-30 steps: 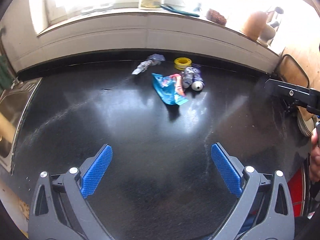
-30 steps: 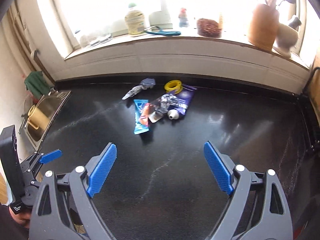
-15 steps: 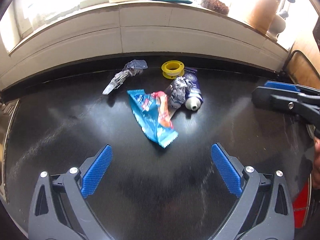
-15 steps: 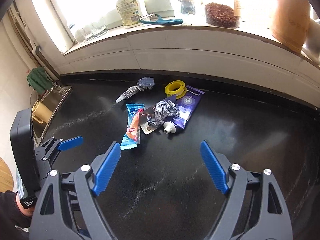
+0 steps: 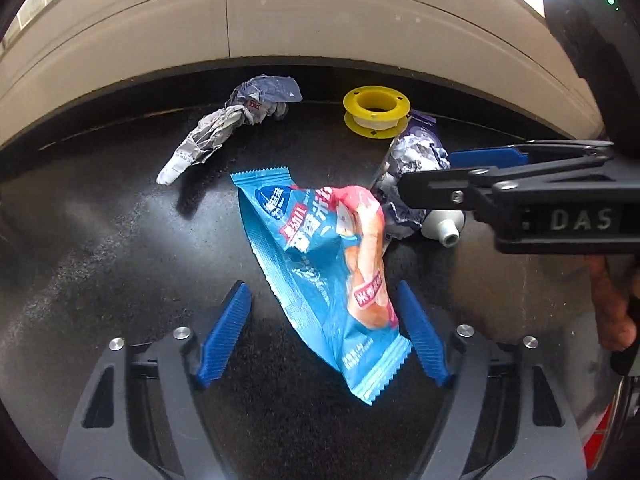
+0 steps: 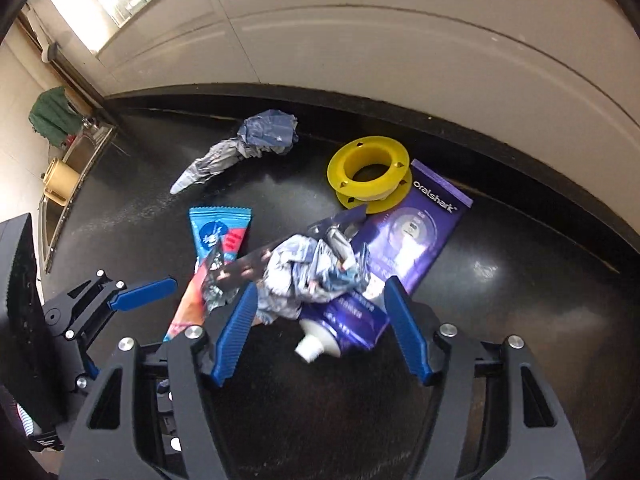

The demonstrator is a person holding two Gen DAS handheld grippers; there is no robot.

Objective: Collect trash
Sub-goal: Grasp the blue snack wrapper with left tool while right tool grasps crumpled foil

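While both grippers hover low over the black worktop [image 5: 100,248], neither grips anything. The left gripper [image 5: 324,332] has its blue fingers [image 5: 226,332] spread wide on either side of the near end of a blue snack wrapper [image 5: 320,264], which lies flat and diagonal. The right gripper [image 6: 320,328] is just as wide, its fingers [image 6: 234,336] bracketing a crumpled foil wad [image 6: 308,272] that sits on top of a purple toothpaste tube [image 6: 352,320], white cap pointing toward the camera.

More trash lies behind: a twisted grey-blue wrapper [image 5: 236,128] near the back wall, and a yellow spool [image 6: 368,176] touching the tube's flat tail.

The risks come from crowding. The wrapper lies nearly flat, so closing fingers could slide over it or skate it away instead of pinching. The right fingers span both wad and tube; a squeeze may catch only the loose foil, or tip the wad off. A dark foil strip [image 6: 256,264] overlaps the snack wrapper, so lifting one piece could drag the other. The grippers are also close together and could collide.
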